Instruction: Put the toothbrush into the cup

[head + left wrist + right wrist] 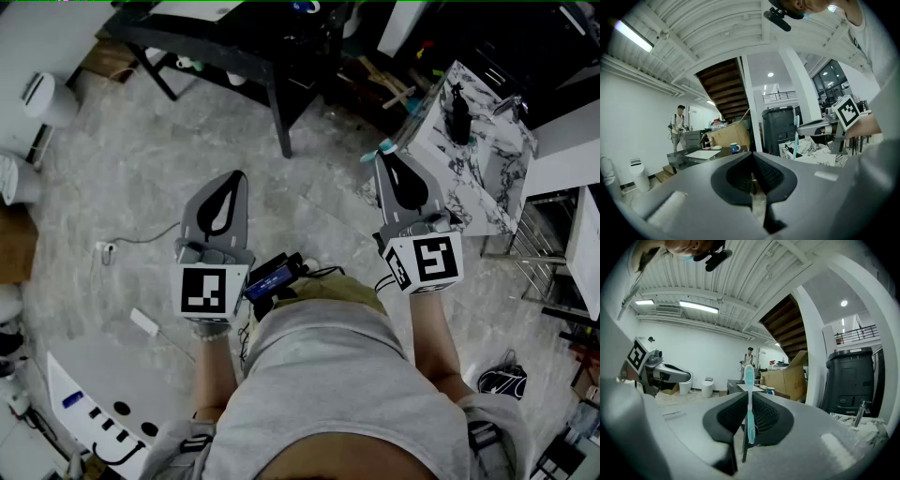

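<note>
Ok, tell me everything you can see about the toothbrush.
The toothbrush is slim and looks like plastic, teal with a paler neck. It is clamped between the jaws of the right gripper and lies along them, with its head sticking out past their tips. Only the jaws touch it. Its bristles can't be made out.

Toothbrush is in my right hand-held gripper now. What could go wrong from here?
The toothbrush stands pinched in the right hand-held gripper, its head free beyond the tips; a bump might twist or drop it. The marble counter close by carries a black bottle and a tap that the toothbrush could catch.
</note>
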Motion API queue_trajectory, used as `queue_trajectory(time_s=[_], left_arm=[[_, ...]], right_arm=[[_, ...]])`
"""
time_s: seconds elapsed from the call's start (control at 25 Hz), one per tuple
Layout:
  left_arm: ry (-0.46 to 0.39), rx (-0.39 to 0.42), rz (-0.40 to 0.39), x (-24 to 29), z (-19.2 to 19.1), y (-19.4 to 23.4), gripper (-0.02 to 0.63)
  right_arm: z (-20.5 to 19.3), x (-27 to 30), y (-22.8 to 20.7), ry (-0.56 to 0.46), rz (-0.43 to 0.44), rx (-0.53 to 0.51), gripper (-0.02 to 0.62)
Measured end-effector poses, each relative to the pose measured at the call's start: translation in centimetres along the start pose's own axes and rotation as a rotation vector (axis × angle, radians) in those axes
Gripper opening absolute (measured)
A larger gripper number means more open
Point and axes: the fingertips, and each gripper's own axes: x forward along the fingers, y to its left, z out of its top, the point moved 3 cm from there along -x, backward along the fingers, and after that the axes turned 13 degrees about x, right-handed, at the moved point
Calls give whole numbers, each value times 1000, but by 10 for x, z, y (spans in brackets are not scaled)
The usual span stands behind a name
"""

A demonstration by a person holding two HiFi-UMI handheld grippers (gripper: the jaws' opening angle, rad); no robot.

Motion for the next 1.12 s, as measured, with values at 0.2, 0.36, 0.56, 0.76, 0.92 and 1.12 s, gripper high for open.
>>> queue_trajectory(time_s=[0.2, 0.36, 0.56, 0.76, 0.92, 1.12], left_arm=[[2, 6, -3, 0, -1, 0, 14], [5, 2, -4, 1, -1, 0, 14], [7, 6, -3, 0, -2, 2, 14], [4, 9, -3, 1, 0, 1, 14], [5, 8, -2, 1, 0, 0, 14], [1, 11, -9, 2, 1, -2, 14]], right_arm=[[0, 1, 2, -1, 6, -1, 29], [0, 3, 2, 1, 10, -4, 29], [0, 5, 3, 2, 13, -3, 29], [1, 5, 4, 2, 18, 0, 29], [1, 5, 2, -1, 15, 13, 29], [3, 3, -1, -18, 0, 29, 29]])
